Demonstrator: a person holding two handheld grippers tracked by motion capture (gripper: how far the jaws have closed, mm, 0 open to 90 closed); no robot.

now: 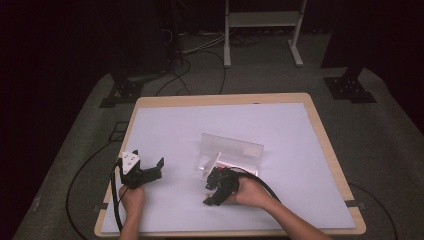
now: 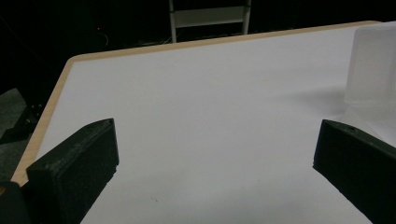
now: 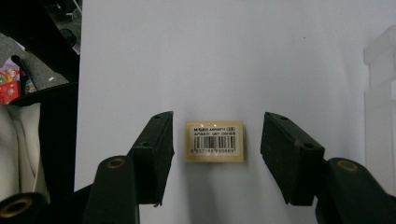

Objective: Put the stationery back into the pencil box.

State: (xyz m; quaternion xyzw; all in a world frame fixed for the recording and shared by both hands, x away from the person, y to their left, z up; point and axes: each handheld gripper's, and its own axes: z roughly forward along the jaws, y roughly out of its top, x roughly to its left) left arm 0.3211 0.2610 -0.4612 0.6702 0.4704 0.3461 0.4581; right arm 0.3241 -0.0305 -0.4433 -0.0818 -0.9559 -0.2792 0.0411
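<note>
High view: my right gripper [image 1: 214,192] sits near the table's front edge, at 6 o'clock of the clear box [image 1: 231,152], pointing down at the white mat [image 1: 290,130]. My left gripper [image 1: 145,170] is at 9 o'clock of it, well apart, over bare mat. From here the gripper hides what lies under my right jaws.

Right gripper view: a small tan eraser [image 3: 215,141] with a barcode label lies flat on the mat between my two jaws. The jaws stand partly open, a gap on each side of the eraser, holding nothing. The clear box edge [image 3: 379,93] shows at 3 o'clock.

Left gripper view: my jaws are spread wide and empty over the mat. A corner of the clear box [image 2: 373,65] stands at 2 o'clock, and a white frame [image 2: 210,16] stands beyond the table's far edge.
</note>
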